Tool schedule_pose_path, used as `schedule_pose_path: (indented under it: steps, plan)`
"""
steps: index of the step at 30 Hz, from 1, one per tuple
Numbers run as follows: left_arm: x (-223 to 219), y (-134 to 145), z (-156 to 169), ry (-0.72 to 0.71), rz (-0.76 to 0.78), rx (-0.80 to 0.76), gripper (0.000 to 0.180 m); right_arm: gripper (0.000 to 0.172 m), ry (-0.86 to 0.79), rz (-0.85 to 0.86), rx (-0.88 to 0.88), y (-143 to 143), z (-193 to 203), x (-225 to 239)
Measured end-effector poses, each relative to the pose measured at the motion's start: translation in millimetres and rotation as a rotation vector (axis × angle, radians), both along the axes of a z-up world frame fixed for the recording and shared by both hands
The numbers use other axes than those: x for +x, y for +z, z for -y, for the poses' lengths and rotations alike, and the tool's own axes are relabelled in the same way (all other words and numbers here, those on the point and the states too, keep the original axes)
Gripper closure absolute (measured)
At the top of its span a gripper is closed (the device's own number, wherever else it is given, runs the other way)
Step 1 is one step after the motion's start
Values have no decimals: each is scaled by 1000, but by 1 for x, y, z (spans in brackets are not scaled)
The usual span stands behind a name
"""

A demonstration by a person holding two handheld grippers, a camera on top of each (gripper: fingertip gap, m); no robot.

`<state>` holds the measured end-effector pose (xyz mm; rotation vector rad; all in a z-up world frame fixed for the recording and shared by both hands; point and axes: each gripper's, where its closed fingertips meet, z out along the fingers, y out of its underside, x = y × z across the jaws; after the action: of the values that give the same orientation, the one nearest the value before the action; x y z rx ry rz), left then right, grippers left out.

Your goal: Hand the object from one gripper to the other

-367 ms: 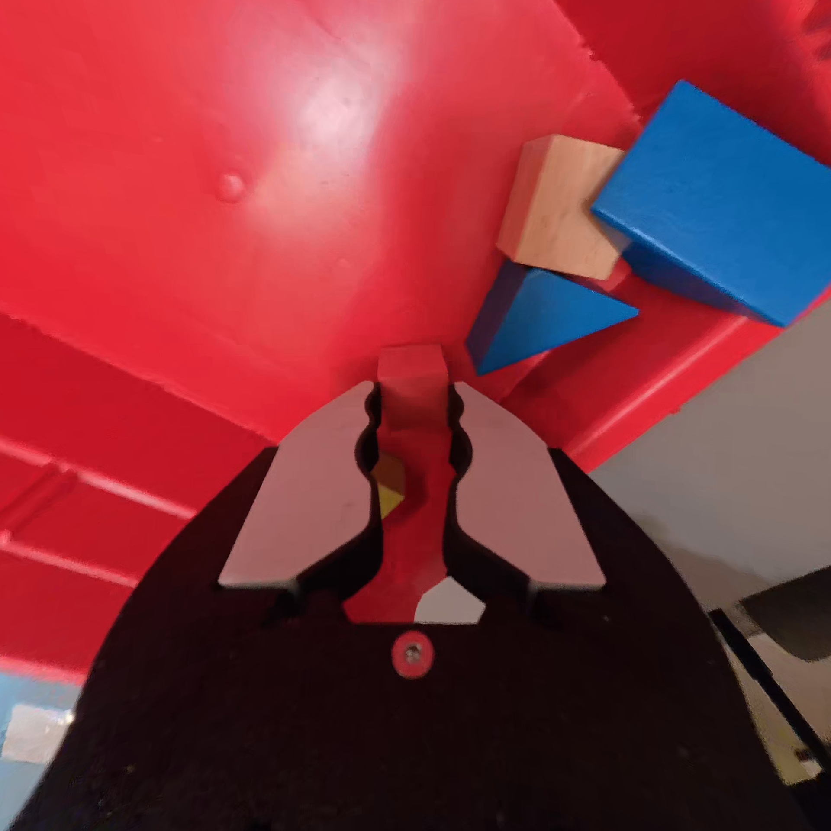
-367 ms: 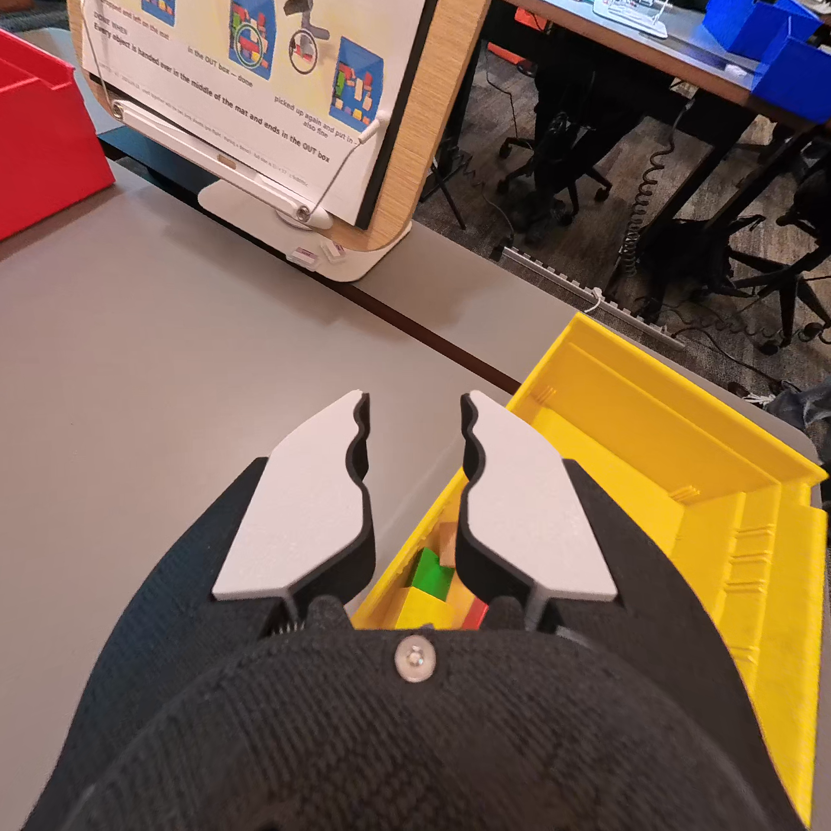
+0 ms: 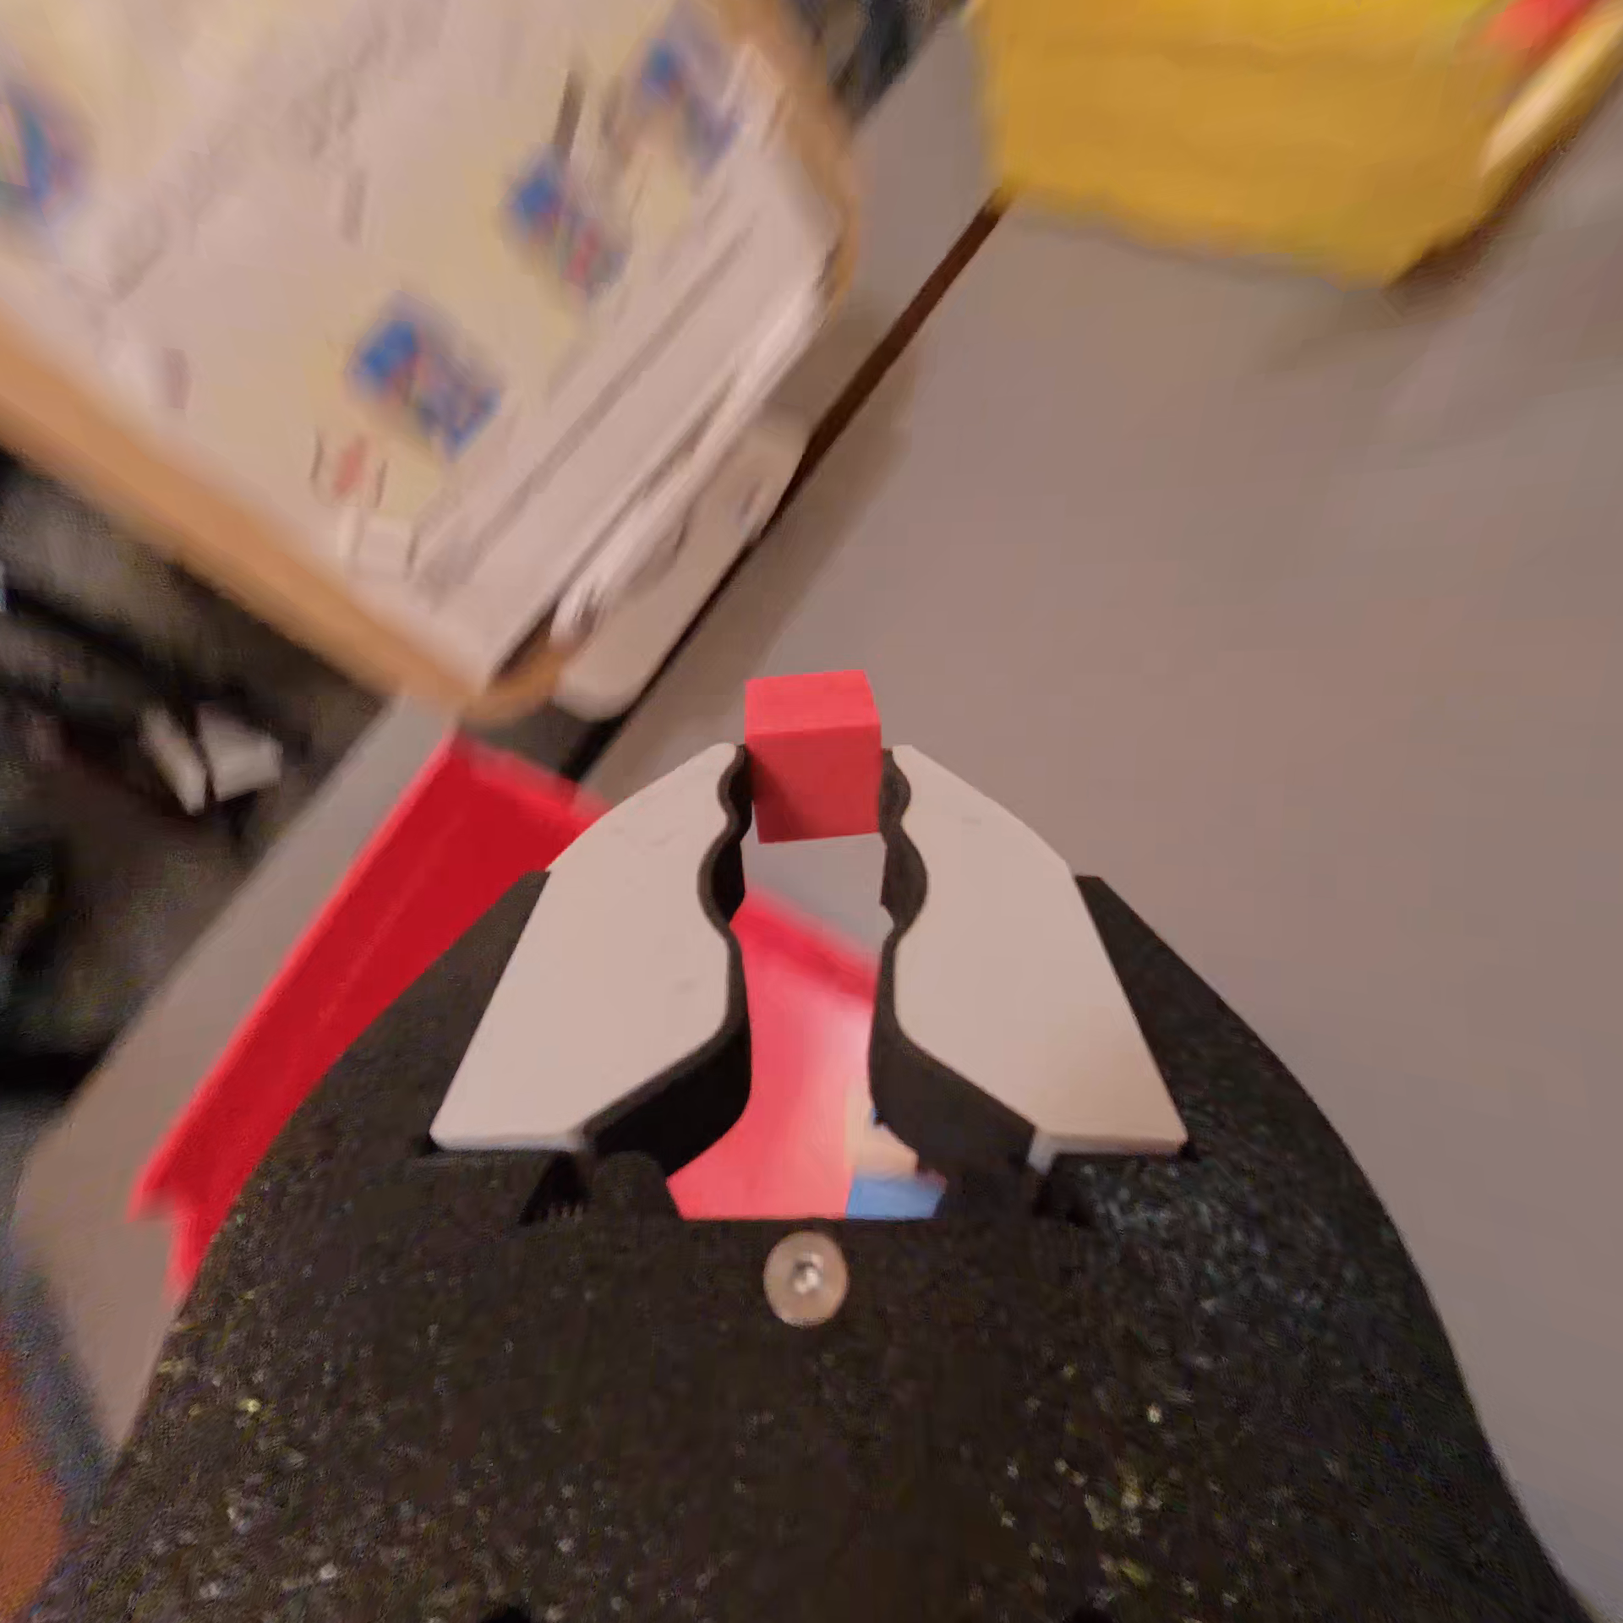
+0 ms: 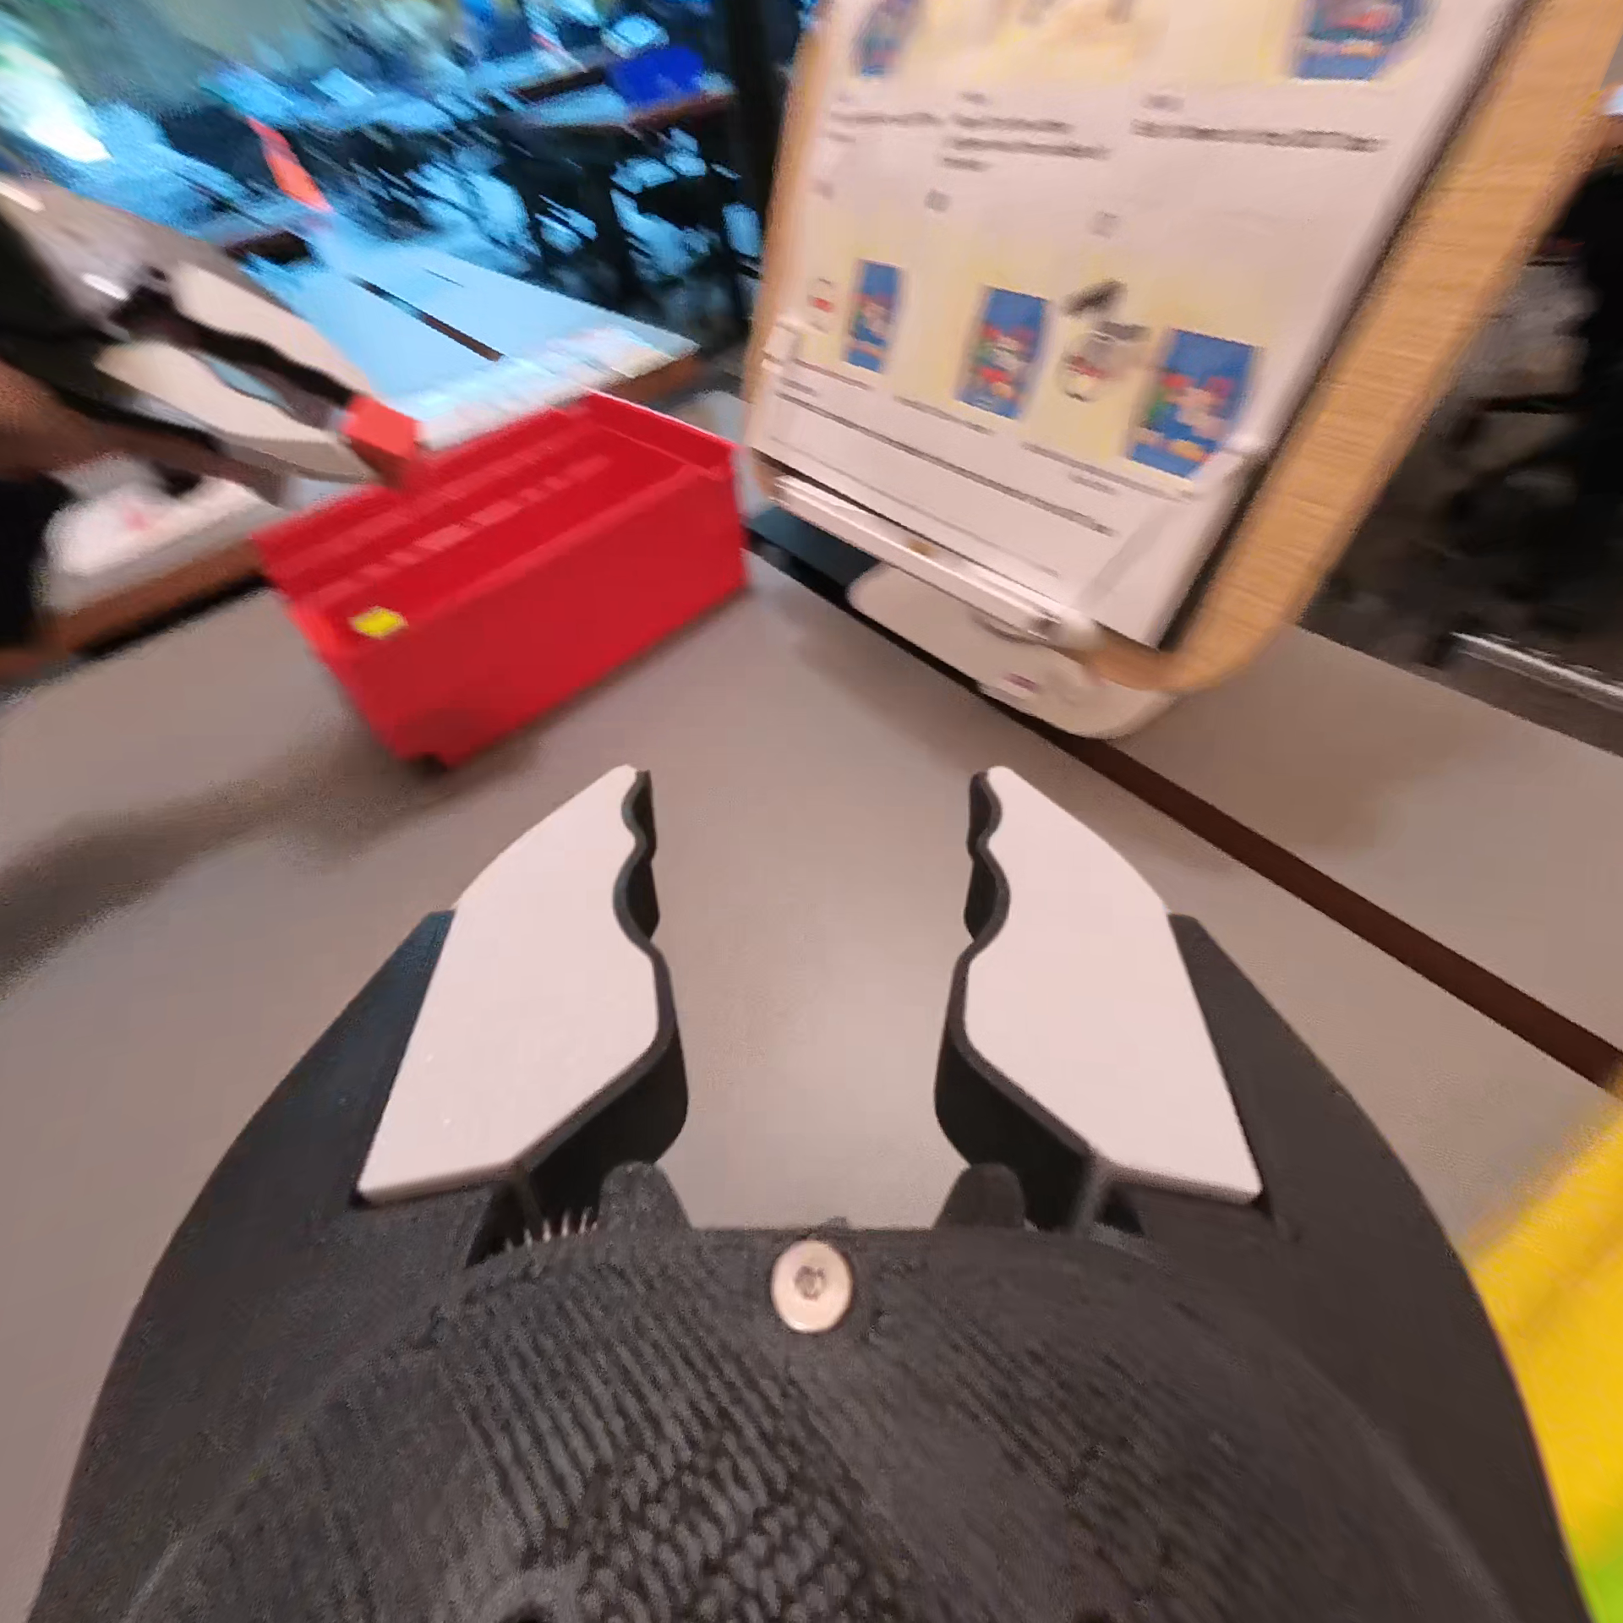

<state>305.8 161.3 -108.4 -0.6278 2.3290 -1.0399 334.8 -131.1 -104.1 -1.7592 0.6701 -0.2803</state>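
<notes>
Two grippers are in view, one red block, one red bin, one yellow bin and one instruction board on a stand.

The red block (image 3: 812, 762) is a small, plain, matte piece with sharp edges and flat faces, close to a cube. It sits at the very tips of the left gripper (image 3: 815, 777), whose fingers (image 3: 650, 887) are clamped on it from either side, both inner pads pressed against its side faces. About half of the block sticks out past the fingertips. No long axis can be made out; its visible end face points forward along the fingers, and its top edge runs level across the gap between them. From the right wrist view the same block (image 4: 379, 436) shows as a small red shape in the far gripper's tips, held in the air above the red bin's near left corner, clear of the counter.

The right gripper (image 4: 810, 795) has its fingers (image 4: 544, 948) wide apart with only bare grey counter (image 4: 790, 720) showing between them.

The red bin (image 4: 536, 597) stands toward the counter's far left side and carries a small yellow sticker on its side wall. The instruction board (image 4: 1098, 290) stands at the far edge. The yellow bin (image 3: 1229, 114) is heavily blurred; a strip of it also shows at the right edge in the right wrist view.
</notes>
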Motion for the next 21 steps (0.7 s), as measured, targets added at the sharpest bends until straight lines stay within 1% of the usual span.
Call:
schedule_pose_path:
  steps: [1,3,5,7,9,11,13,15,17,19,21]
  plan:
    - [-9,16,30,-99,80,-60,154,103,70,-19,73,6,-16,-9]
    - [-30,42,85,-273,234,-183,154,100,217,-92,246,21,-44,-29]
    - [-48,55,130,-400,345,-288,154,101,364,-214,406,33,-66,-49]
    - [-61,61,159,-485,450,-347,154,102,501,-349,537,43,-78,-66]
    - [-68,59,180,-550,523,-347,154,102,575,-437,628,49,-83,-75]
    - [-67,52,192,-563,572,-321,154,103,617,-482,651,49,-88,-81]
    - [-63,46,200,-564,605,-268,154,102,629,-495,593,40,-95,-85]
    - [-54,37,201,-536,613,-164,154,101,627,-482,509,28,-101,-88]
    - [-50,29,200,-520,629,-91,154,102,600,-460,486,25,-104,-86]
    - [-53,23,202,-548,643,-55,154,103,570,-448,456,21,-106,-83]
    - [-54,26,203,-550,697,-53,154,103,579,-458,438,17,-107,-85]
